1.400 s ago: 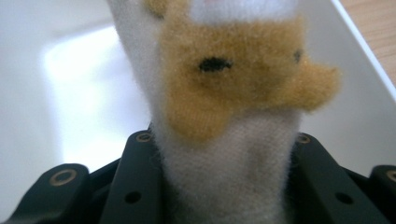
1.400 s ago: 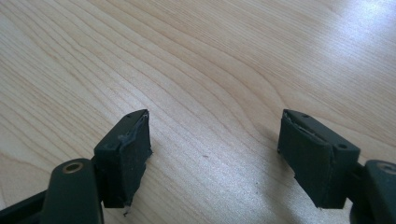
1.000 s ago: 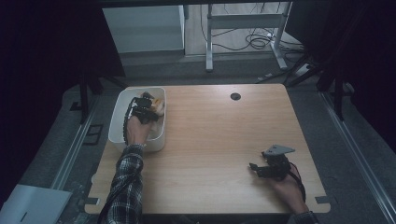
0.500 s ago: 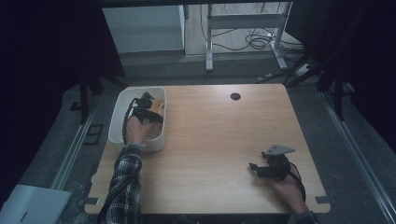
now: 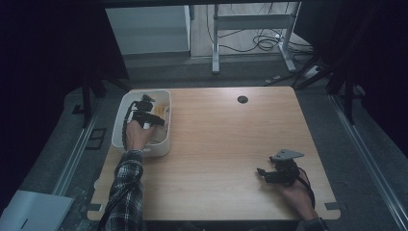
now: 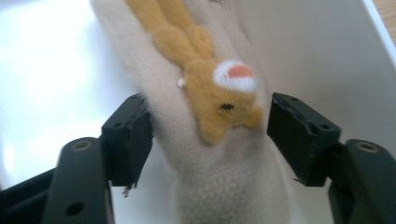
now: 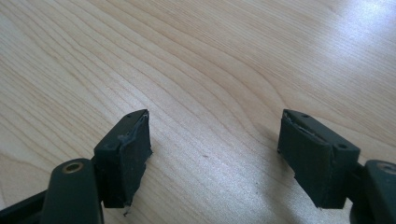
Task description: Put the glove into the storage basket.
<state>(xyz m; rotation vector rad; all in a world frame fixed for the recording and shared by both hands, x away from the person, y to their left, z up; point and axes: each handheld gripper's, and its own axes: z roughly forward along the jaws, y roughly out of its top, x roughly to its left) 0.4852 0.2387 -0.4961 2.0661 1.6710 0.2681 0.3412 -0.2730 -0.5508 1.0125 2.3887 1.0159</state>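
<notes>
Inside the white plastic bin (image 5: pixel 119 129) at the tabletop's left edge, my left gripper (image 6: pixel 210 135) stood wide open around the cream knitted sock with an orange animal patch (image 6: pixel 219 140), not yet gripped; my right gripper (image 7: pixel 215 158) rested open and empty near the right front corner.

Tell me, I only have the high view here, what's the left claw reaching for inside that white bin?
Observer: In the left gripper view, the left claw straddles a cream knitted sock with an orange animal patch, lying in the white plastic bin.
Operator: Has it clamped yet?
Observer: No. The jaws stand open, a gap showing on the right side of the sock.
Operator: And the right claw, anything in it?
Observer: Nothing. In the right gripper view, the right claw is open over the bare light wooden tabletop.
</notes>
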